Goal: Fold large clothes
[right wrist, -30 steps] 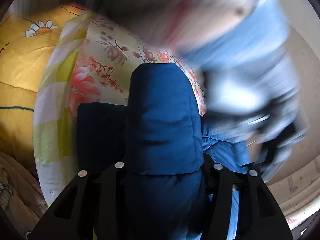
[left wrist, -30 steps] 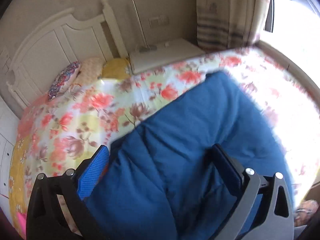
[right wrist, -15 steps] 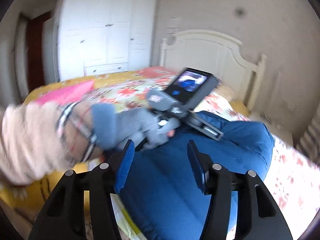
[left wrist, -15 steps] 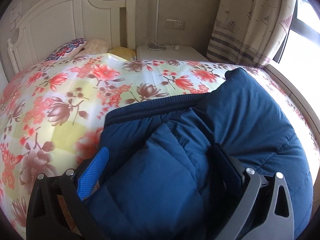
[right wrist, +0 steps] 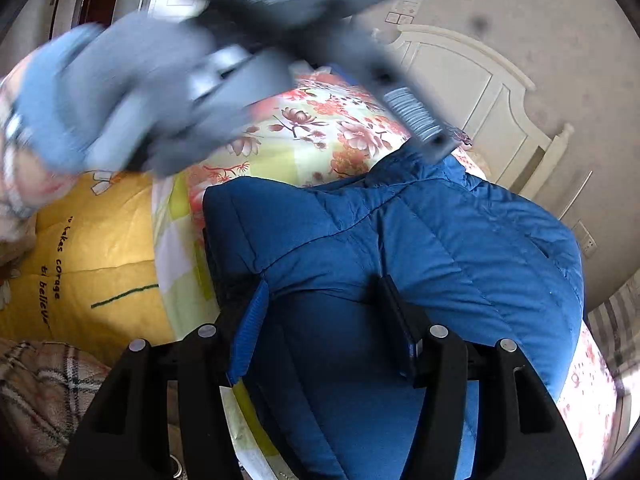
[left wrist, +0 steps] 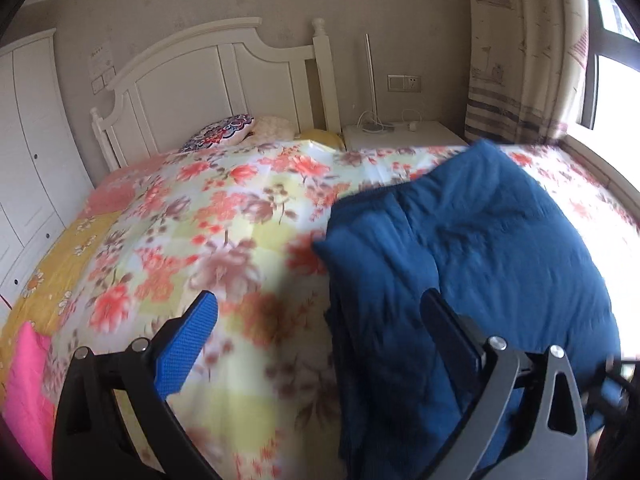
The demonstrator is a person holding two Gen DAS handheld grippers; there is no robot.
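Jaws, right gripper [right wrist: 320,320]: opening astride my puffy blue quilted jacket [right wrist: 420,248], half-folded on the floral bedspread [left wrist: 208,220]. Left gripper [left wrist: 320,316]: released, beside jacket's edge. Advice: smooth each fold flat before regripping.

The left wrist camera sits low and near over the bed, looking along its fingers toward the white headboard [left wrist: 208,76], with the nightstand [left wrist: 404,136] and curtain [left wrist: 516,52] beyond to the right. The right wrist camera hangs closer, tipped down onto the blue padded jacket [right wrist: 420,248], facing the same headboard from another angle. Both views share that jacket, the floral bedspread [left wrist: 224,216] and the headboard.
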